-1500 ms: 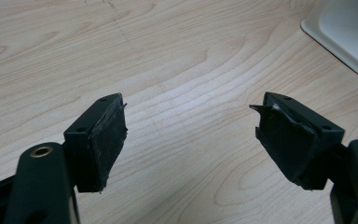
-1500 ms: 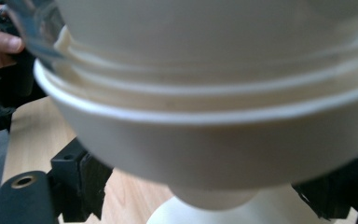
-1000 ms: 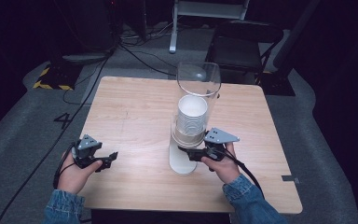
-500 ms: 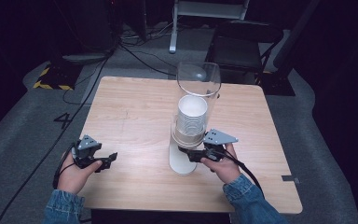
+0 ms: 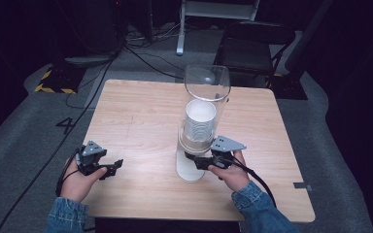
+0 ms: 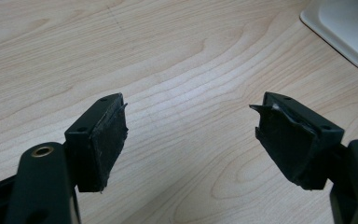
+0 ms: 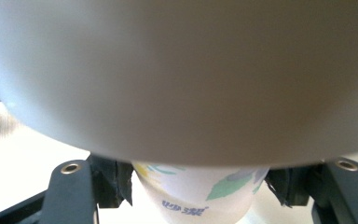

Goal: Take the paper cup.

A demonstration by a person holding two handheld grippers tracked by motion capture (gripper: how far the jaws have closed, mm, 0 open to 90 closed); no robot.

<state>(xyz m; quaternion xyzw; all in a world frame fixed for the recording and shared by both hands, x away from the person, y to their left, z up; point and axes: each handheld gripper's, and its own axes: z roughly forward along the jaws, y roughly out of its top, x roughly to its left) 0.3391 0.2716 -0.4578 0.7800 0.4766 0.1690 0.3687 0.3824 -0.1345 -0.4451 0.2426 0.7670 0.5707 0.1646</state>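
A cup dispenser stands mid-table: a clear tube (image 5: 207,86) holding a stack of white paper cups (image 5: 200,124) over a white base (image 5: 188,171). My right gripper (image 5: 197,162) reaches under the tube from the right. In the right gripper view its jaws press both sides of the lowest paper cup (image 7: 200,193), which has a leaf print and hangs below the dispenser's white underside (image 7: 177,74). My left gripper (image 5: 116,167) rests near the table's front left. It stands open (image 6: 191,135) over bare wood with nothing between its jaws.
The wooden table (image 5: 141,116) has bare room on the left and at the back. A corner of the white base (image 6: 349,28) lies ahead and to the right of the left gripper. A dark chair (image 5: 252,43) and cables lie beyond the far edge.
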